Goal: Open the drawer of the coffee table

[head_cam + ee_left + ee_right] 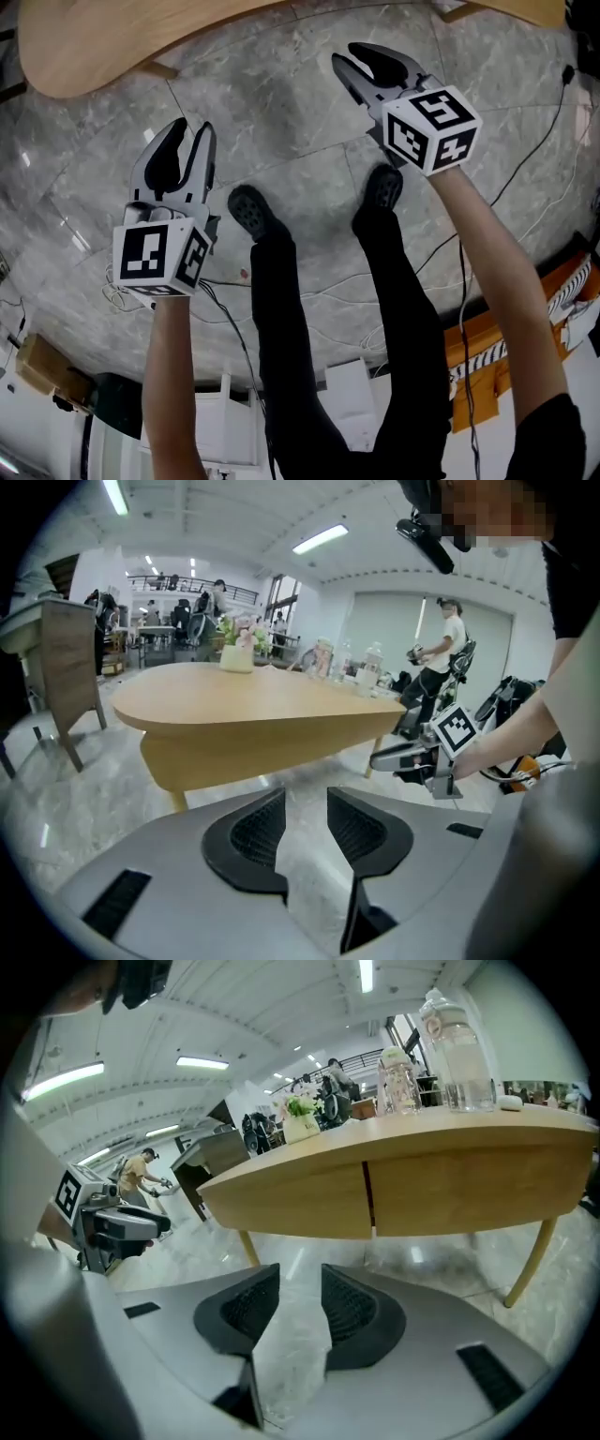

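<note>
While both my left gripper (305,803) and right gripper (300,1279) hang spread and empty, I see the pale wood coffee table (469,1190) ahead, its seam-split drawer (300,1199) front facing me, long axis crosswise.

grey marble floor (300,122), white ceiling (234,517) with strip lights (319,539), distant desks and chairs (159,630)
</note>
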Action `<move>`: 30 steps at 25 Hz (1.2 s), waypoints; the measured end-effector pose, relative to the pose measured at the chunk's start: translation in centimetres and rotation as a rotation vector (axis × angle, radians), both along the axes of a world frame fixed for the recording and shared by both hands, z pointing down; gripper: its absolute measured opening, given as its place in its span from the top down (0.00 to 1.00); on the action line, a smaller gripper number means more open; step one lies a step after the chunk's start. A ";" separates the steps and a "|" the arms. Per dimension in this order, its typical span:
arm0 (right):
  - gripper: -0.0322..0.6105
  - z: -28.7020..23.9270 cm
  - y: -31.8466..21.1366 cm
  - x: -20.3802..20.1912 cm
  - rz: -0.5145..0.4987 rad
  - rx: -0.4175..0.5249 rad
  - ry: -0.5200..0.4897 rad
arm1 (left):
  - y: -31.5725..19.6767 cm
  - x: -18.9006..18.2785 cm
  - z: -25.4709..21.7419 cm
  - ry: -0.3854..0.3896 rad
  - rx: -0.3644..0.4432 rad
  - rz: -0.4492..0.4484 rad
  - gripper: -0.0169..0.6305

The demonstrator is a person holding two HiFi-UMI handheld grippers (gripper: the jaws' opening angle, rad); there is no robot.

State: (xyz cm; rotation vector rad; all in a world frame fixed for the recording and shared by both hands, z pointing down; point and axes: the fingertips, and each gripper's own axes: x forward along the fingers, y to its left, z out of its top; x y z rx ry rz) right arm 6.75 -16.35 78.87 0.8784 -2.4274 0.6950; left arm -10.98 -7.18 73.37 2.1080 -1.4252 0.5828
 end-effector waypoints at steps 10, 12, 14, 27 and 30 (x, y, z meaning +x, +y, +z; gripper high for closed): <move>0.62 4.5 -5.9 -0.6 0.041 0.036 0.114 | -4.0 -8.7 3.4 -0.081 0.028 -0.073 0.57; 0.60 4.9 -6.9 -0.6 0.049 0.032 0.121 | -4.8 -10.1 3.7 -0.081 0.028 -0.105 0.54; 0.59 5.3 -7.6 -0.8 0.049 0.026 0.124 | -5.3 -11.3 3.9 -0.086 0.035 -0.133 0.51; 0.55 5.8 -9.4 -2.0 0.037 0.050 0.140 | -9.8 -14.8 4.9 -0.125 0.051 -0.166 0.32; 0.55 5.9 -9.4 -2.1 0.026 0.055 0.144 | -9.9 -14.5 4.9 -0.131 0.056 -0.168 0.32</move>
